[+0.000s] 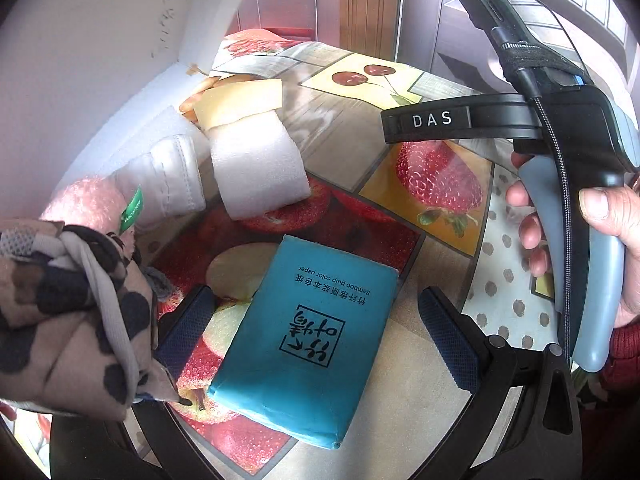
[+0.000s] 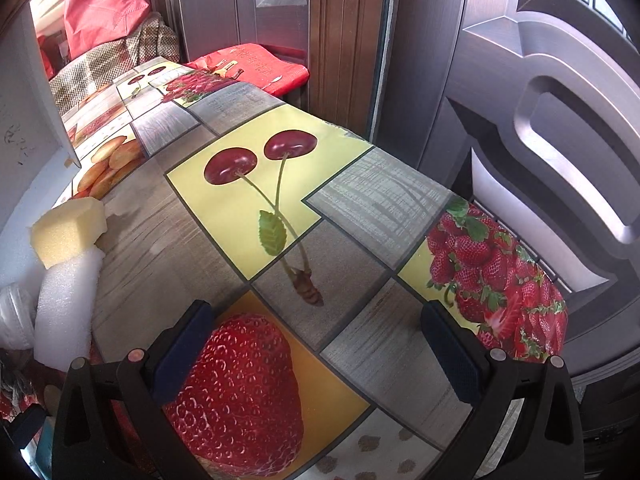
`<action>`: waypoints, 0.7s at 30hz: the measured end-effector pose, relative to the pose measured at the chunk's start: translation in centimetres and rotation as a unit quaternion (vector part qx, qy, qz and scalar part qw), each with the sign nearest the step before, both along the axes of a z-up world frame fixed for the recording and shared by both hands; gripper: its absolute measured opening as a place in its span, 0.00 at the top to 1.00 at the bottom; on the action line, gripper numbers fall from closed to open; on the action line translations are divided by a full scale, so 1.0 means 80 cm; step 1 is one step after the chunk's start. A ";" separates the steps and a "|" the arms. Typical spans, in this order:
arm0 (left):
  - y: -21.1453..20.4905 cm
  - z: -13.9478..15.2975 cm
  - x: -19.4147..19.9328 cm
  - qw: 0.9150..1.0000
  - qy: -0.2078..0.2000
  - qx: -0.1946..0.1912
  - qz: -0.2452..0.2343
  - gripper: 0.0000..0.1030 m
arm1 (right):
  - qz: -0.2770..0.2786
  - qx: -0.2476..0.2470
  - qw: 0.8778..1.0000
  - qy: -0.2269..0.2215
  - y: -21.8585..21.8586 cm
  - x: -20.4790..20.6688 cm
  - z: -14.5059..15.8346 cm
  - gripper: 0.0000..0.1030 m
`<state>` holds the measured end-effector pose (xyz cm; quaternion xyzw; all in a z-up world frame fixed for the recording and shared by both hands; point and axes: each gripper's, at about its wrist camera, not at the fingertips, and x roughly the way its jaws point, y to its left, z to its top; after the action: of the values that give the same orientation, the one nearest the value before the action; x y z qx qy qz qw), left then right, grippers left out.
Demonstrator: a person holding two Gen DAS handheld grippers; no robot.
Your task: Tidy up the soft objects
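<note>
A teal tissue pack [image 1: 308, 344] lies flat on the fruit-print tablecloth [image 1: 360, 80]. My left gripper [image 1: 320, 336] is open and straddles it; the left pad [image 1: 188, 332] is close to its edge, the right pad [image 1: 448, 340] stands apart. Behind the pack are a white foam roll [image 1: 260, 168], a yellow sponge [image 1: 240, 100] on it, a white padded fabric piece [image 1: 172, 176], a pink fluffy item [image 1: 84, 200] and a spotted cloth bundle [image 1: 60, 320]. My right gripper [image 2: 318, 354] is open over bare tablecloth [image 2: 360, 200]. The sponge [image 2: 68, 228] and foam [image 2: 66, 304] sit at its far left.
A hand [image 1: 608, 240] holds the right gripper's handle at the right of the left wrist view. A white wall [image 1: 100, 60] borders the table on the left. Metal doors [image 2: 540, 120] stand beyond the far edge, with a red cushion [image 2: 256, 68] and a red bag [image 2: 104, 4].
</note>
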<state>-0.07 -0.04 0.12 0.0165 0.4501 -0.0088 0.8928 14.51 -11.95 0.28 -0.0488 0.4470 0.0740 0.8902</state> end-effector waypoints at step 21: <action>0.001 0.000 -0.001 1.000 0.000 0.000 0.000 0.01 | 0.000 0.000 1.000 0.000 0.003 -0.001 0.001 0.00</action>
<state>-0.17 0.00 0.13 0.0164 0.4502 -0.0089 0.8927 14.41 -11.70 0.37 -0.0493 0.4470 0.0742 0.8901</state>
